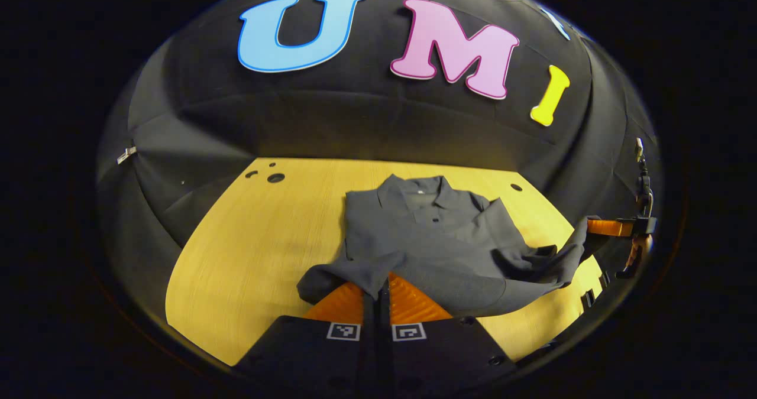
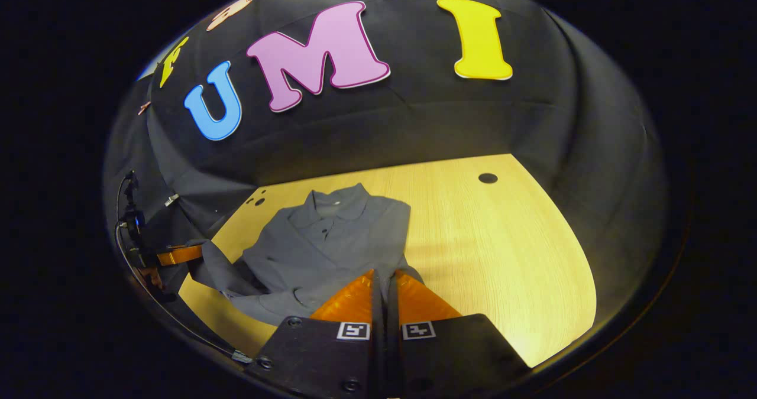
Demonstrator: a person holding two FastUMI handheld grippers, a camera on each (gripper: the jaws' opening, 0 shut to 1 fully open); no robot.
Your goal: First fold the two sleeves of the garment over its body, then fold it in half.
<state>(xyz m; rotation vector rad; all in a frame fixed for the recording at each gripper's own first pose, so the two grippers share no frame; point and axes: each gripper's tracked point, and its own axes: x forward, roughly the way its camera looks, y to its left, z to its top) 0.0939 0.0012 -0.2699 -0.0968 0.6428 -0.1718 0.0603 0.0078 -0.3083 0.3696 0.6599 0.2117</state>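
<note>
A dark grey polo shirt (image 1: 426, 233) lies on the wooden table (image 1: 248, 251) with its collar toward the far wall. My left gripper (image 1: 383, 281) is shut on the shirt's near left sleeve, and cloth drapes over the fingertips. At the right edge of the left gripper view, the right gripper (image 1: 603, 227) holds the other sleeve (image 1: 568, 257) lifted off the table. In the right gripper view, my right gripper (image 2: 384, 278) is shut on cloth at the shirt's (image 2: 319, 245) near edge. There the left gripper (image 2: 183, 254) grips a sleeve at the far left.
The table has round holes near its back corners (image 1: 275, 178) (image 2: 488, 178). Black cloth walls close in behind and at both sides. Bare wood (image 2: 502, 251) stretches to the right of the shirt in the right gripper view. A cable (image 2: 127, 210) hangs by the left gripper.
</note>
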